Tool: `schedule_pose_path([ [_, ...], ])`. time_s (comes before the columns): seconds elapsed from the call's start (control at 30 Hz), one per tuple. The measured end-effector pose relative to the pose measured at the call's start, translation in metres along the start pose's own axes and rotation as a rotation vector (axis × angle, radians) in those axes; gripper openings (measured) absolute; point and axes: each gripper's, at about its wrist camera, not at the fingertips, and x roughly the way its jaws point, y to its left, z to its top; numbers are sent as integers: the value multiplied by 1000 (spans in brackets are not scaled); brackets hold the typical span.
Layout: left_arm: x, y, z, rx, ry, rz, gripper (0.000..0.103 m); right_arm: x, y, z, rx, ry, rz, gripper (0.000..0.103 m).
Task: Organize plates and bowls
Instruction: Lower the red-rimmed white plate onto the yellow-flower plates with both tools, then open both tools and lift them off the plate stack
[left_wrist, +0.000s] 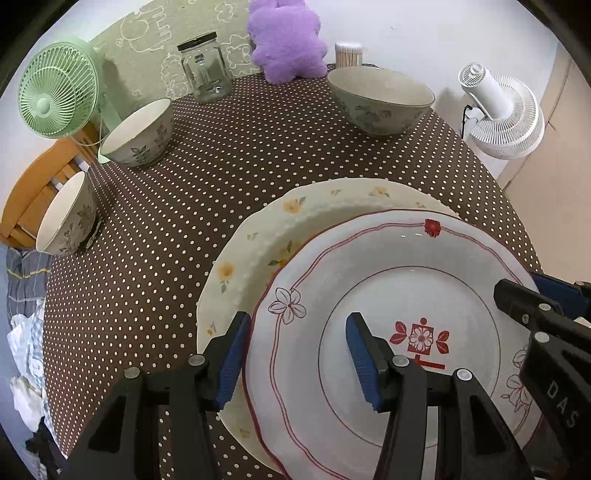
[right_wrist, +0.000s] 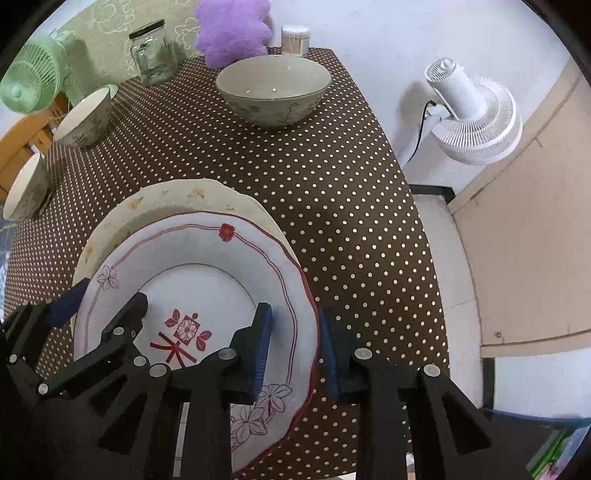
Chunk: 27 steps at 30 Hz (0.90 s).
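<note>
A white plate with red flower lines (left_wrist: 369, 266) (right_wrist: 207, 258) lies partly on a cream plate with yellow flowers (left_wrist: 280, 221) at the near side of the dotted table. My left gripper (left_wrist: 297, 362) stands open astride the white plate's left rim, one pad outside the edge and one over the well. My right gripper (right_wrist: 295, 350) straddles the right rim more narrowly, and a strip of rim shows between its pads, so it reads as open. A large bowl (right_wrist: 273, 88) stands at the back. Two smaller bowls (left_wrist: 138, 133) (left_wrist: 66, 218) sit at the left.
A green fan (left_wrist: 55, 92), a glass jar (left_wrist: 205, 70), a purple plush toy (left_wrist: 286, 40) and a toothpick holder (left_wrist: 348, 54) line the back. A white fan (right_wrist: 476, 118) stands on the floor past the table's right edge (right_wrist: 417, 221). A wooden chair (left_wrist: 33, 192) is at the left.
</note>
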Motion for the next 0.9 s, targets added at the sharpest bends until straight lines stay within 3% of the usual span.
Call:
schedule_pose_path([
  [0.57, 2, 2, 10, -22, 66, 24, 55, 10, 5, 20, -30, -25, 13, 30],
  [0.9, 3, -1, 9, -30, 94, 109, 57, 11, 10, 16, -49, -15, 61, 29],
])
